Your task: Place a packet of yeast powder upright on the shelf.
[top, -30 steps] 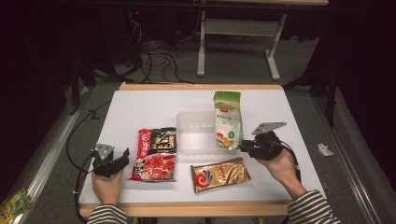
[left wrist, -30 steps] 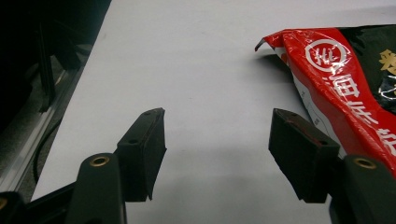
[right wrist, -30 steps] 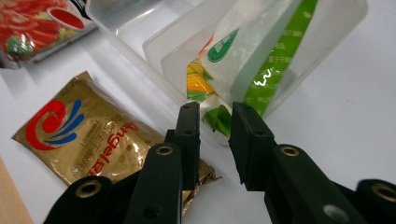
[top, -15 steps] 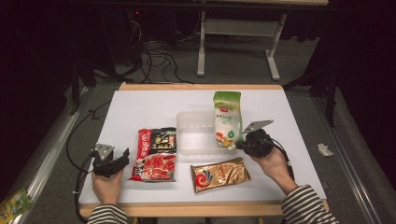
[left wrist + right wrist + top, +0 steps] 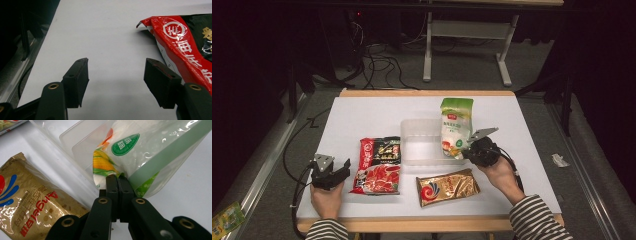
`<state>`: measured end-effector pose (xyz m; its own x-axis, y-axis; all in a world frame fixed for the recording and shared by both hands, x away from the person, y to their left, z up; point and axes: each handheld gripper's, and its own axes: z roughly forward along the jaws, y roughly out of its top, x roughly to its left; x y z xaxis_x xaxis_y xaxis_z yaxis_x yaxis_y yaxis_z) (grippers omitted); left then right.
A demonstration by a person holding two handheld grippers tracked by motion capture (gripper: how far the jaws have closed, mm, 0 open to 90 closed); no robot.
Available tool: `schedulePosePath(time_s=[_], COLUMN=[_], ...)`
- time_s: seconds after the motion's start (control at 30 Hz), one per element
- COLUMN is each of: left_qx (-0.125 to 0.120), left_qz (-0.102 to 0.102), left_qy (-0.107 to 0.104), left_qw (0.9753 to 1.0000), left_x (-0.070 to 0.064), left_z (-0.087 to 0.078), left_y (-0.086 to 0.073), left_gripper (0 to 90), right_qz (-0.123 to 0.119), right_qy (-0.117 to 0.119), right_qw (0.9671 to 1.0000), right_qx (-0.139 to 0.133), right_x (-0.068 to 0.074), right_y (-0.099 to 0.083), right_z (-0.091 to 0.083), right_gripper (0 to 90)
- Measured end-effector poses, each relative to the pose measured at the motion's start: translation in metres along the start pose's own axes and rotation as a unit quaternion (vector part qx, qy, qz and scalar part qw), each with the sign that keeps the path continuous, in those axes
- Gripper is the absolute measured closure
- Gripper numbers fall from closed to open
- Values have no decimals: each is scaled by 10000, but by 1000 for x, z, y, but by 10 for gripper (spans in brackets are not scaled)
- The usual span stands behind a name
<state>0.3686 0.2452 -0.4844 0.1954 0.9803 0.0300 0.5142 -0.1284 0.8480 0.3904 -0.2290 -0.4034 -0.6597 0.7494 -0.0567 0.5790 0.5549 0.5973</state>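
Right tool (image 5: 466,148) has its jaws pressed together on the bottom edge of the green-and-white pouch (image 5: 455,126), which leans over the clear container (image 5: 424,141) at two o'clock from tabletop (image 5: 362,110) centre. Gold packet (image 5: 448,186) lies at five o'clock of the container. Left tool (image 5: 343,167), jaws spread apart, rests at eight o'clock, just beside the red-and-black packet (image 5: 379,165).

The white counter (image 5: 362,112) carries a clear tub (image 5: 422,142) at centre, a red packet (image 5: 378,165) and a gold packet (image 5: 447,186) near its front edge.
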Motion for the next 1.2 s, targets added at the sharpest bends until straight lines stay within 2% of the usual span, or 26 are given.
schedulePosePath(time_s=[0.37, 0.5, 0.53, 0.63, 0.73, 0.83, 0.97, 1.0, 1.07, 1.1, 1.13, 1.2], left_qx=[7, -6, -16, -12, -9, -11, -12, -13, -2, 7, 10, 28], left_qz=[20, 19, 5, -18, -20, -19, -21, -20, -12, -5, -12, -3], left_qy=[8, 4, 4, -10, -14, -13, -12, -12, -13, -8, -6, -10], left_qw=[10000, 10000, 10000, 10000, 10000, 10000, 10000, 10000, 10000, 10000, 10000, 10000], left_x=[-1, 0, 0, 0, 0, 0, 0, 0, 0, 0, 0, 0], left_z=[0, 0, 0, 0, 0, 0, 0, 0, 0, 0, 0, 1], left_y=[0, 0, 0, 0, 0, 0, 0, 0, 0, 0, 0, 0], left_gripper=[369, 369, 369, 369, 368, 368, 368, 368, 368, 368, 368, 368], right_qz=[-36, -117, -42, 91, 131, 243, 457, 457, 394, 478, 424, 446], right_qy=[-57, -199, -198, -90, -73, 19, 301, 301, 264, 289, 259, 244], right_qw=[10000, 9994, 9991, 9992, 9995, 9997, 9980, 9980, 9978, 9969, 9965, 9961], right_qx=[50, 250, 363, 378, 269, 11, -300, -300, -470, -547, -666, -722], right_x=[1, 3, 0, -3, -4, -4, -5, -5, -3, -2, -2, -2], right_y=[2, 4, 5, 6, 4, 0, -5, -5, -6, -7, -8, -9], right_z=[9, 21, 30, 33, 30, 24, 15, 15, 8, 5, -1, -4], right_gripper=[900, 900, 900, 900, 900, 875, 793, 793, 781, 778, 760, 751])
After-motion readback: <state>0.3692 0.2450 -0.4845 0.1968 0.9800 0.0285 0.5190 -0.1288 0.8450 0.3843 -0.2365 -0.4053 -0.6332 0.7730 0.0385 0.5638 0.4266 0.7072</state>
